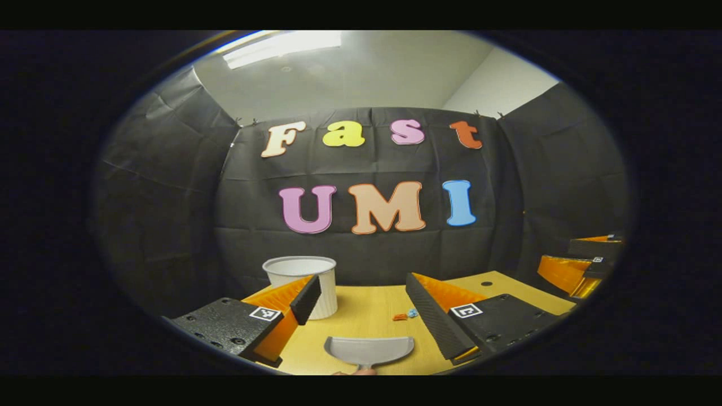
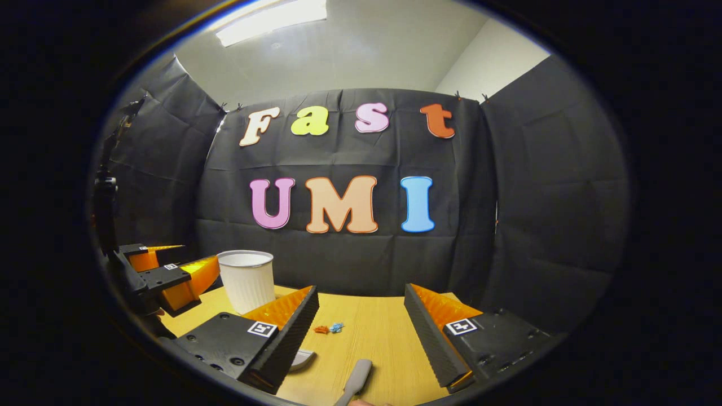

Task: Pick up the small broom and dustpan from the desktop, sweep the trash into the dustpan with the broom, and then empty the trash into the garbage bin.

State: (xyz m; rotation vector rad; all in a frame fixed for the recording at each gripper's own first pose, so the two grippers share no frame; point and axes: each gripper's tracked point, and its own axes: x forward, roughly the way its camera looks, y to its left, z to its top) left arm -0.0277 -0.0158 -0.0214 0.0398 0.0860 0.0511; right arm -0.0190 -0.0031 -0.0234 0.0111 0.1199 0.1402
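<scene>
dustpan (image 1: 369, 351) handle cut off, broom (image 2: 356, 381) partly cropped, both grippers spread apart

A grey dustpan (image 1: 369, 349) lies flat on the wooden desktop (image 1: 366, 310) at the bottom centre of the left gripper view, its open mouth facing the far wall. Two small trash bits (image 1: 406, 315), one orange and one blue, lie side by side just beyond it, right of centre. A white ribbed garbage bin (image 1: 304, 282) stands upright at lower left. In the right gripper view, the broom's grey handle (image 2: 356, 380) lies at bottom centre.
</scene>
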